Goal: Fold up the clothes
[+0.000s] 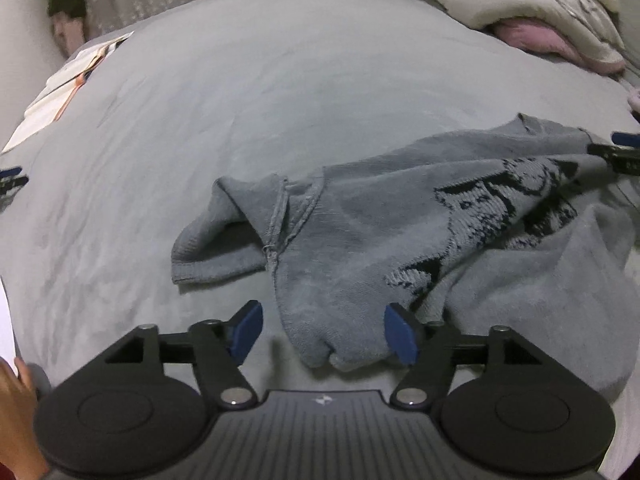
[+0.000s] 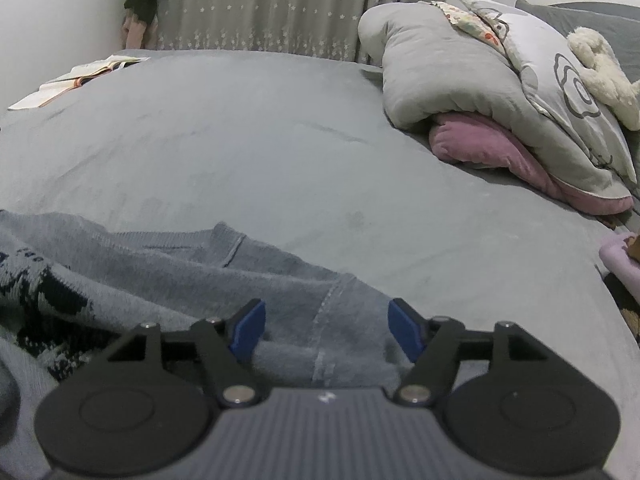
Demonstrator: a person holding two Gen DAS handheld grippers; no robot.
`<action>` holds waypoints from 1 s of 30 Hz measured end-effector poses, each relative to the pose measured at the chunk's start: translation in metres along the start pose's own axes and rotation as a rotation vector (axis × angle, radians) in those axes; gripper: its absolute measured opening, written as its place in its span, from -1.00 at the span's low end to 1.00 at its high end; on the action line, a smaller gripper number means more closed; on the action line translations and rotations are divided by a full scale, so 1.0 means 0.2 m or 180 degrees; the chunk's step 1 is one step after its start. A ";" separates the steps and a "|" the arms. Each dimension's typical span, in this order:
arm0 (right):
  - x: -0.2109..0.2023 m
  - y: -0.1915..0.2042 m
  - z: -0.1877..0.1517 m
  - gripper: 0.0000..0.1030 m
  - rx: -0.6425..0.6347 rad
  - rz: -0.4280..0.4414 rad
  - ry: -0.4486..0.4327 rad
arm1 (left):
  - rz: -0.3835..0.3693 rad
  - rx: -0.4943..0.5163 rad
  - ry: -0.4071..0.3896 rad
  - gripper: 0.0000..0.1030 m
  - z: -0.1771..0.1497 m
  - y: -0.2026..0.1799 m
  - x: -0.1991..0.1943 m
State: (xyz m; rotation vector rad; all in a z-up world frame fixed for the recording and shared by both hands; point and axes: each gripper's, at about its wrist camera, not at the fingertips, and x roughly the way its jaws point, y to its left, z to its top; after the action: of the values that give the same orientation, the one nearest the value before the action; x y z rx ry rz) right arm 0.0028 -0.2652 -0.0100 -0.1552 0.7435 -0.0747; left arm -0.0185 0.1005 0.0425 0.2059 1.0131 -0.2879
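Wide grey bed cover [image 1: 248, 128] filling most of both views, smooth but for faint creases. Star-patterned curtain [image 2: 280, 4] along the top edge of the right-wrist view. Heaped grey bedding [image 2: 452, 76] at upper right there, over a pink quilt [image 2: 480, 140], with a flower-print pillow [image 2: 560, 80] and a cream plush toy [image 2: 600, 68] against it. Grey knitted sweater [image 1: 360, 240] with a black pattern lying rumpled on the cover, from centre to right edge in the left-wrist view, lower left to lower centre in the right-wrist view. Open book [image 1: 64, 92] at upper left near the bed's far corner. Left gripper [image 1: 323, 330] at bottom centre, blue pads standing apart, a lobe of the sweater's hem lying between them, ungripped. Right gripper [image 2: 327, 330] likewise spread, sweater fabric with a seam beneath and between its pads, not pinched. Edge of a hand [image 1: 16, 412] at lower left of the left-wrist view.
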 end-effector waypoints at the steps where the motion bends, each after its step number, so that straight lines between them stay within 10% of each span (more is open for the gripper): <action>1: 0.00 0.00 0.00 0.37 -0.0010 0.0004 -0.0001 | -0.0051 0.0037 -0.0014 0.43 0.00 -0.01 -0.01; 14: 0.02 -0.02 0.02 0.37 -0.0083 0.0094 -0.0050 | -0.0294 0.0002 -0.0428 0.51 0.13 -0.03 -0.07; 30: 0.20 -0.03 0.14 0.19 0.0065 0.0774 -0.0146 | -0.0176 -0.0181 -0.0573 0.51 0.37 -0.07 0.39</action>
State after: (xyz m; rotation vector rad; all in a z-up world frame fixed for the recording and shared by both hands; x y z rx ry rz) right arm 0.0510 -0.2722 -0.0142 -0.0460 0.7107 0.1521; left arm 0.0748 0.0546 0.0142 0.0985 0.8482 -0.3217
